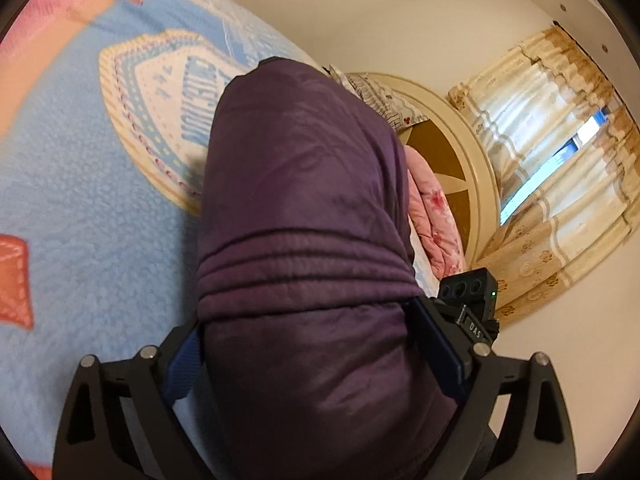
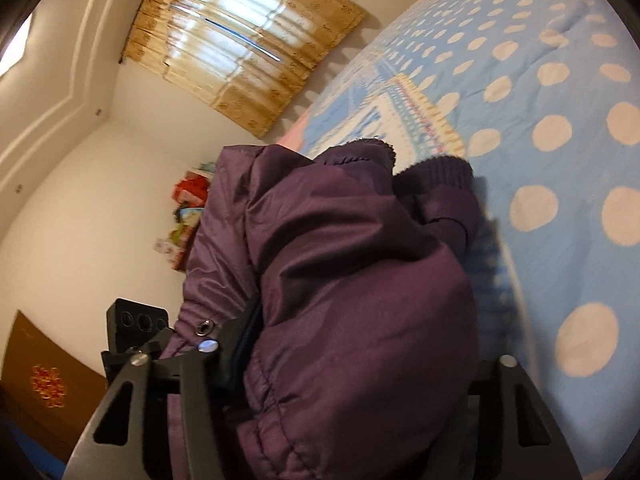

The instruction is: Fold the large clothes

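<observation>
Cream walls and a gold curtain (image 2: 240, 44) back a bed covered by a light-blue fleece blanket (image 1: 80, 208) with white dots and a crest print. Over that blanket hangs a purple padded jacket (image 1: 304, 208), bunched and lifted clear of it. At the jacket's stitched hem band the left claw (image 1: 312, 344) is clamped on the fabric, which fills the gap between its fingers. At the jacket's snap-button edge the right claw (image 2: 344, 360) likewise grips a thick fold.
</observation>
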